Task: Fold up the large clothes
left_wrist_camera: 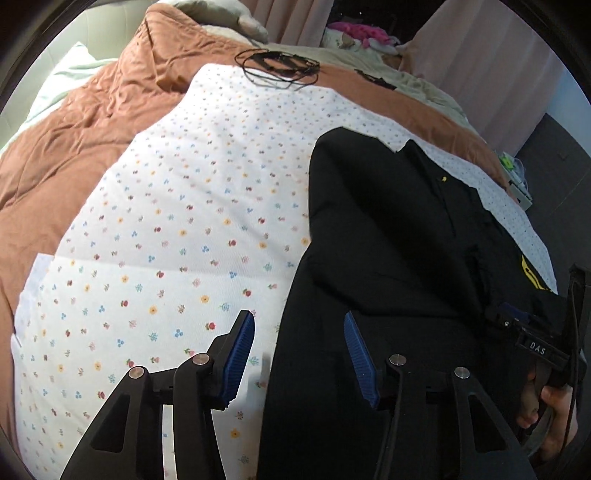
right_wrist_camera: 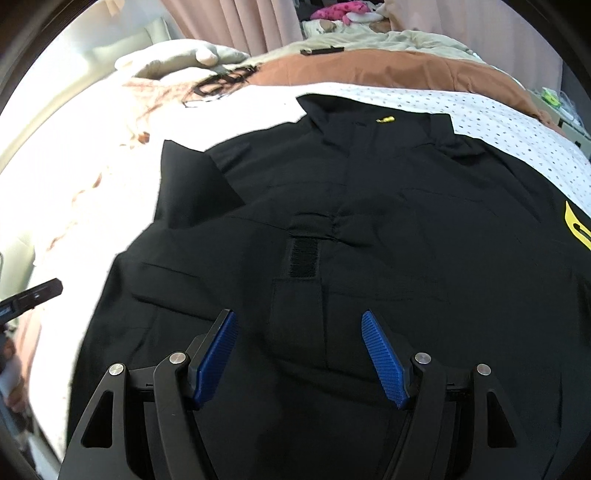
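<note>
A black collared jacket (right_wrist_camera: 388,206) lies flat on a white flowered sheet (left_wrist_camera: 177,221), collar at the far end, with a small yellow mark (right_wrist_camera: 385,119) at the neck and a yellow print (right_wrist_camera: 578,229) on its right side. One sleeve lies folded across the body, its cuff strap (right_wrist_camera: 304,254) in the middle. My right gripper (right_wrist_camera: 297,314) hangs open over the jacket's near part, nothing between its blue pads. My left gripper (left_wrist_camera: 298,315) is open too, straddling the jacket's (left_wrist_camera: 388,240) left edge without pressing on it. In the left wrist view, a hand (left_wrist_camera: 554,406) holds the right gripper at the far right.
The sheet lies on a brown duvet (left_wrist_camera: 74,140) covering a bed. Black cables (left_wrist_camera: 277,66) and another dark item (left_wrist_camera: 375,79) lie at the far end. Pale pillows (right_wrist_camera: 177,59), pink curtains (right_wrist_camera: 236,26) and a pink toy (right_wrist_camera: 340,9) stand behind. Small clutter (left_wrist_camera: 517,181) sits beyond the bed's right edge.
</note>
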{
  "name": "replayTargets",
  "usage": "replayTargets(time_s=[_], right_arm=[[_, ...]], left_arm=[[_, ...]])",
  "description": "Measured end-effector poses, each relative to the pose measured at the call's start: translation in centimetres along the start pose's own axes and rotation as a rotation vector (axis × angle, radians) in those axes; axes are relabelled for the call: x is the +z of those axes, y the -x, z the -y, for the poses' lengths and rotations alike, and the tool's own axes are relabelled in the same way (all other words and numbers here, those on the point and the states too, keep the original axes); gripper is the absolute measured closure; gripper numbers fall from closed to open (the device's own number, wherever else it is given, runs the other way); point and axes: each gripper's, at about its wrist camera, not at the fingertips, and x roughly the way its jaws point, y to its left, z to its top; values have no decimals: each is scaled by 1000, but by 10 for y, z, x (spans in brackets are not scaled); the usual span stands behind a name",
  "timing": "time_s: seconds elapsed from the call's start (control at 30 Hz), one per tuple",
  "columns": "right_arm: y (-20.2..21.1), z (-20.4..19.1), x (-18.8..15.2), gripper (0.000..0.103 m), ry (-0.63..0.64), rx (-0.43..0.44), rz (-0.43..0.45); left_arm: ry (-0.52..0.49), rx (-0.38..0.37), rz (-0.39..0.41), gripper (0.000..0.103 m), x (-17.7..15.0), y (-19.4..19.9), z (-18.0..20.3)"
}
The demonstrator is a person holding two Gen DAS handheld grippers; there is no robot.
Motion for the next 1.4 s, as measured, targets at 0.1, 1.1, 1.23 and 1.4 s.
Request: replayTargets(time_s=[0.1, 1.1, 1.23, 1.4], right_arm=[[-6, 7, 0, 59, -15, -25, -8], [72, 202, -37, 48, -483, 19, 64], [50, 202, -32, 48, -501, 92, 46], [25, 196, -16, 56, -489, 106, 31]], left_arm=[[-10, -2, -15, 51, -2, -10, 0], [-82, 71, -59, 64, 4, -59, 25], [-122, 105, -58, 70, 6, -68, 29], [-162, 158, -60, 83, 12, -76, 29]])
